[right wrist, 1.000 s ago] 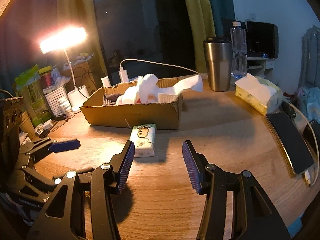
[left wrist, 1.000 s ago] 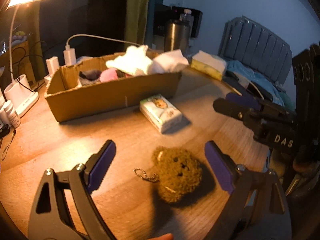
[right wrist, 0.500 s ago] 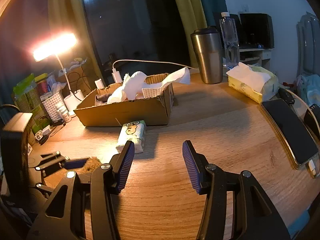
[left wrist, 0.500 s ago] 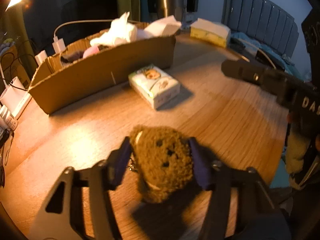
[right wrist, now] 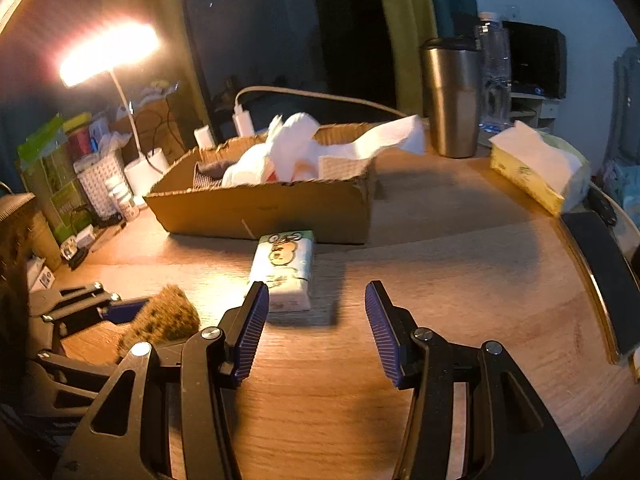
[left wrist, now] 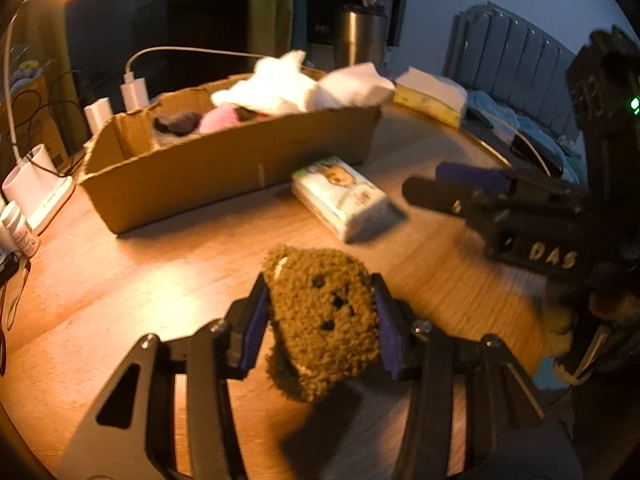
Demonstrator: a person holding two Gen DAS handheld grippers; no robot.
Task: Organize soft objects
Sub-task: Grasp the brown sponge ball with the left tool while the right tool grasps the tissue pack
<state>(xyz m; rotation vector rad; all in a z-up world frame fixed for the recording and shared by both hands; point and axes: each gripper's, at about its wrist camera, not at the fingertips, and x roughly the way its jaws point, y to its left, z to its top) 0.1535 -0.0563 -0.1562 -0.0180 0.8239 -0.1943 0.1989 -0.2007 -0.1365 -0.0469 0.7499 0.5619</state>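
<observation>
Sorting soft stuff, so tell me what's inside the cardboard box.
In the box: white cloths, something pink, a dark item. Whatever lies beneath them is covered.

A: Is the bear (left wrist: 324, 320) seen whole?
B: No. Its sides are covered by the left gripper's (left wrist: 320, 328) pads, and in the right view most is hidden.
A: The box (left wrist: 224, 168) contents?
B: Blurred.

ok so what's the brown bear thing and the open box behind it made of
Bear plush: looks like curly, nubby pile fabric, matte brown, with small dark dots for a face; it bulges between the left gripper pads, so likely soft stuffing. Box: plain corrugated cardboard, matte tan, with a fluted, ragged cut rim showing in the right wrist view.
</observation>
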